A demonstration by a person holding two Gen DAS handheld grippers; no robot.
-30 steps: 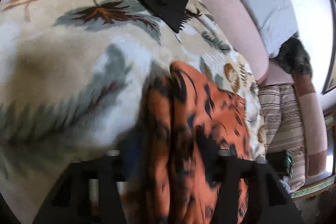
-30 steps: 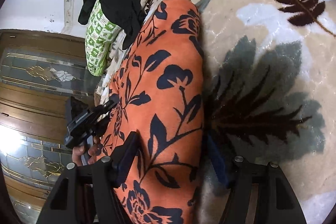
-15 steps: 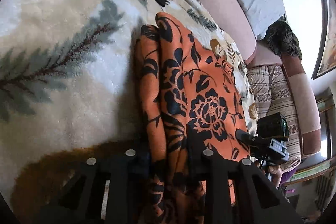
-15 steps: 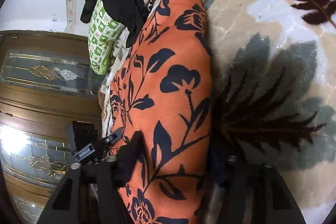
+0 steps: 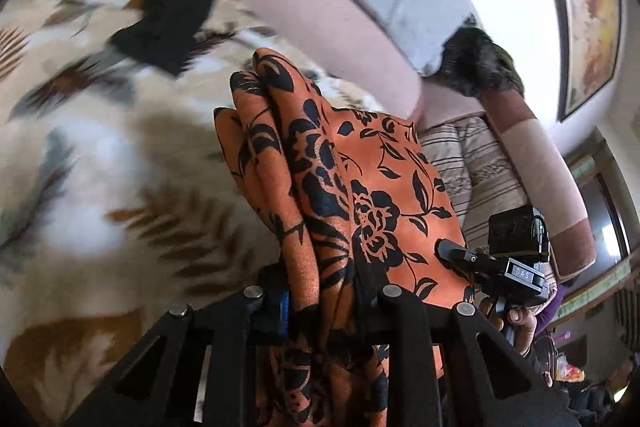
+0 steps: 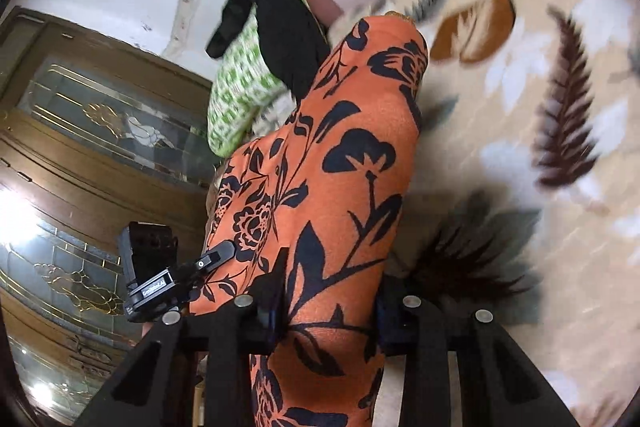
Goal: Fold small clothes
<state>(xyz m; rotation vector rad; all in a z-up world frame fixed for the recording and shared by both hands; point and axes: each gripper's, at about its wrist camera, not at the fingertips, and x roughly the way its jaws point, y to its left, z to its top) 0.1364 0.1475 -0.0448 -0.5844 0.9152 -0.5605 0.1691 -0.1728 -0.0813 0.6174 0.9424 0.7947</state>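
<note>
The left hand-held gripper (image 5: 324,301) had just closed and was clamped on bunched folds of the orange cloth (image 5: 360,195). The right hand-held gripper (image 6: 328,301) had also been closing and pinched the same cloth (image 6: 344,163), which stretched between them, raised above the leaf-print blanket (image 5: 100,167) beside a black garment (image 5: 180,3).

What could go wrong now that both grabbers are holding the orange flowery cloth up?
The orange cloth is bunched unevenly in the left gripper, so its fold could come out crooked. The right gripper, whose fingers have just been closing, pinches only one edge; the slippery-looking fabric might slide out. The hanging end could also drag over the black garment nearby.
</note>
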